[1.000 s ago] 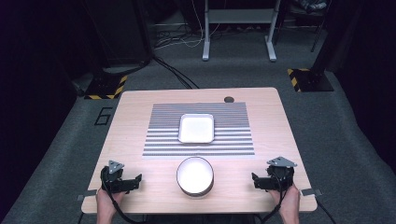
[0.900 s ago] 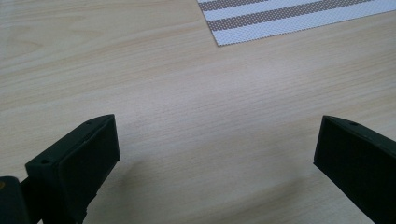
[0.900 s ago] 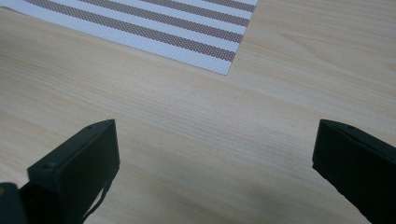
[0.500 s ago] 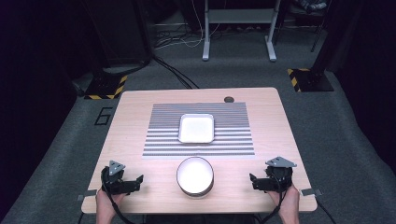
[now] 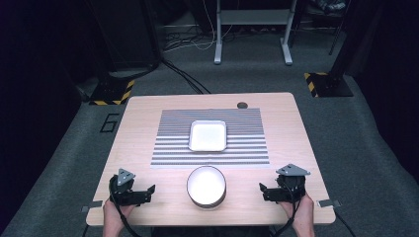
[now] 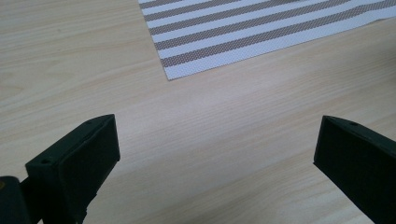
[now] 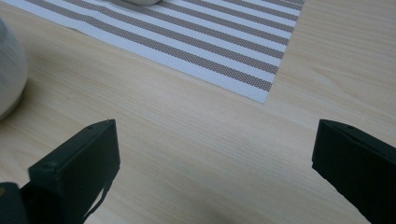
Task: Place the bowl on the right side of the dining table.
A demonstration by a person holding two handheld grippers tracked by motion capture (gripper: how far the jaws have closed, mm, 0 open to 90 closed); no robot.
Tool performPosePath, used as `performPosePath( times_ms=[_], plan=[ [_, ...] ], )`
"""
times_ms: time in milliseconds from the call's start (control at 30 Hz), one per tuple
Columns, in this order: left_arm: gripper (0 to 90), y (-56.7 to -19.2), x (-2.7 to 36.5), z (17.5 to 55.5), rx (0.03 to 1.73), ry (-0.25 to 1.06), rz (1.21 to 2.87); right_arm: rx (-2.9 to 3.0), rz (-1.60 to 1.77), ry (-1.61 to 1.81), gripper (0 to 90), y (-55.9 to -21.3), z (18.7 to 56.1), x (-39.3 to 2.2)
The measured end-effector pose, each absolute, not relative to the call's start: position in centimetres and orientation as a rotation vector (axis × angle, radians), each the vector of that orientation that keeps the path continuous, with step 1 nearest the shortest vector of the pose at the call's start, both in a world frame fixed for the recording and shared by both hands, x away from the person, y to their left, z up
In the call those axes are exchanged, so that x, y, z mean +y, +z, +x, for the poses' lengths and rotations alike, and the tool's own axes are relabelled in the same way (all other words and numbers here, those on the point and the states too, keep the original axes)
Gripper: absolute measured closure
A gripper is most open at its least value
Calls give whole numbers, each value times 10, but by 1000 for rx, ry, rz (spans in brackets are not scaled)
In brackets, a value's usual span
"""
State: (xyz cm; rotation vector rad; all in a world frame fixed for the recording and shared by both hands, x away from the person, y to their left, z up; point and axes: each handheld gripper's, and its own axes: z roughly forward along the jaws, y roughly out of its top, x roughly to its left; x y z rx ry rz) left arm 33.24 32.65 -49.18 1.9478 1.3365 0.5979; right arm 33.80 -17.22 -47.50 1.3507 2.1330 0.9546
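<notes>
Round white bowl [image 5: 206, 185] near table's [image 5: 148, 106] front edge, just short of striped mat [image 5: 247, 148], flanked by left gripper [image 5: 148, 190] and right gripper [image 5: 263, 190], both spread wide and empty; probably rigid, slick, breakable, so grip rim; clear wood either side.

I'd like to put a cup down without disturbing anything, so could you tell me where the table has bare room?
Bare wood runs along the table left and right of the striped mat, and between the round bowl and each gripper, left and right. It is tightest between the bowl and the square dish.
</notes>
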Motion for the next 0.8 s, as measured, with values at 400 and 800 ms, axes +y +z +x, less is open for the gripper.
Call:
performPosePath(
  times_ms=[400, 800],
  plan=[
    [1, -482, 314, 332, 1280, 584, 1965, 2173, 1294, 982, 3, -466, 336, -159],
    [1, -473, 303, 331, 1240, 563, 1974, 2192, 1251, 1012, 3, -454, 336, -146]
  ],
)
